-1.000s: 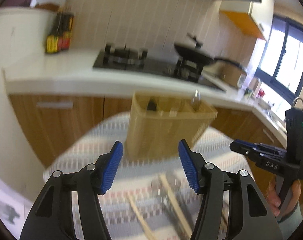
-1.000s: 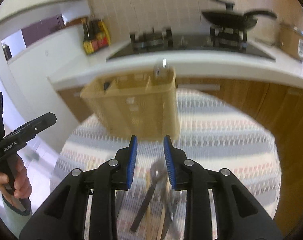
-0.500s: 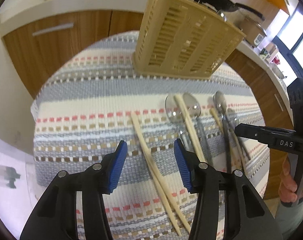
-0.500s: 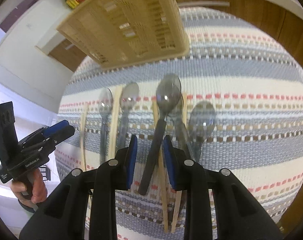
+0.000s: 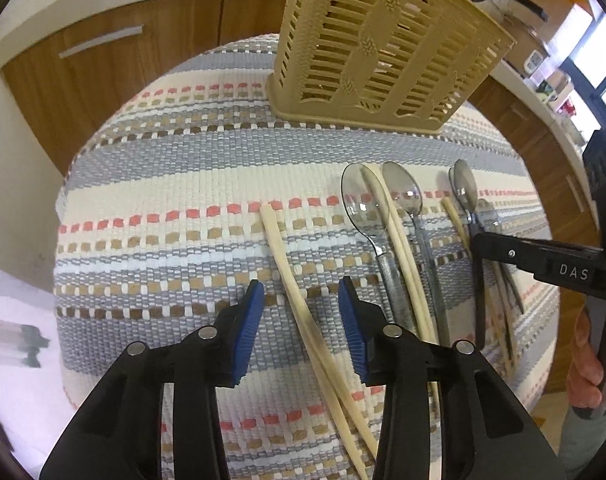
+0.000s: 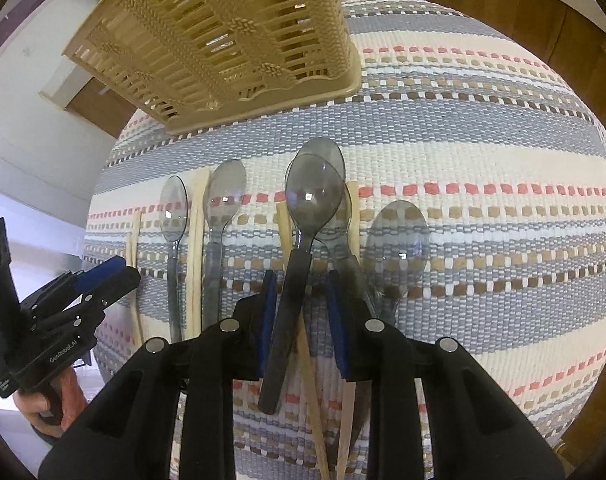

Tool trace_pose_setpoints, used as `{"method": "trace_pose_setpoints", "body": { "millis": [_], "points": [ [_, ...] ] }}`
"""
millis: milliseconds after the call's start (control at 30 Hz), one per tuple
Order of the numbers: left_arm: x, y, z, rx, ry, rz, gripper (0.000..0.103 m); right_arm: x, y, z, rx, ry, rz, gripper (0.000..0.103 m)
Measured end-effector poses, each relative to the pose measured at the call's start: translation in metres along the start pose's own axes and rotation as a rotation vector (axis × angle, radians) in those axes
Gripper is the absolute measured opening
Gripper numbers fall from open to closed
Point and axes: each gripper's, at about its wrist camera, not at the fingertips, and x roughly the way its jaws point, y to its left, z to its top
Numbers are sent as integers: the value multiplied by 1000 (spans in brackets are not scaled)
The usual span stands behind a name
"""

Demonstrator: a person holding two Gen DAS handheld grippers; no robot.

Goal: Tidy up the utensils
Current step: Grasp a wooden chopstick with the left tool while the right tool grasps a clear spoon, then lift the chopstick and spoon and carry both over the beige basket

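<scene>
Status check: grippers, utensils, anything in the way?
Left hand-held gripper closing around chopstick. Right closing around dark spoon. Neither gripped. Caddy unobstructed.

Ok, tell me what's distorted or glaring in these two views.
Left wrist view: fisheye bows the striped cloth into a dome, and the window at right is blown out. Right wrist view: same bulge, with glare dots on the spoon bowls.

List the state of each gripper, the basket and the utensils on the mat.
Left gripper: closing, astride a chopstick pair, pads not touching.
Right gripper: closing around the dark spoon, contact unclear.
Basket: upright on the mat.
Other spoons and chopsticks: lying flat.
</scene>
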Motion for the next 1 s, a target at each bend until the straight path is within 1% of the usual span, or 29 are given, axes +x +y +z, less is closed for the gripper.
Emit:
{"method": "trace_pose_setpoints", "body": {
  "millis": [33,100,167,267,333,433,533,600,667,733,800,867,933,967,1000],
  "points": [
    [2,-3,1,6,2,10,29,1,2,0,-9,-7,-17,19],
    [4,-6,2,13,2,25,17,9,11,1,-24,-11,-29,12],
    [5,-8,2,15,5,29,9,11,15,0,-30,-13,-28,11],
    [1,-7,0,11,-12,18,4,11,17,-3,-42,-30,-40,10],
    [-5,-5,-3,5,-29,8,4,9,16,-5,-44,-40,-28,7],
    [-16,0,-6,-8,-56,-30,4,3,16,-8,-45,-62,-7,5],
    [-31,2,-8,-18,-105,-65,4,-4,17,-10,-70,-91,-14,2],
    [-39,2,-8,-26,-137,-75,4,-6,18,-10,-81,-104,-5,0],
    [-47,2,-7,-30,-171,-86,4,-7,20,-11,-88,-115,-7,0],
    [-57,6,-7,-34,-204,-92,4,-11,19,-11,-92,-130,8,0],
    [-62,8,-6,-36,-224,-98,4,-15,16,-11,-92,-139,13,0],
    [-65,6,-5,-31,-231,-93,4,-21,9,-11,-89,-135,21,0],
    [-65,8,-5,-29,-230,-86,4,-23,0,-10,-68,-122,57,1],
    [-62,10,-5,-30,-228,-88,4,-22,-3,-9,-60,-107,80,3],
    [-60,10,-4,-32,-224,-93,4,-22,-6,-8,-59,-98,90,8]
  ]
}}
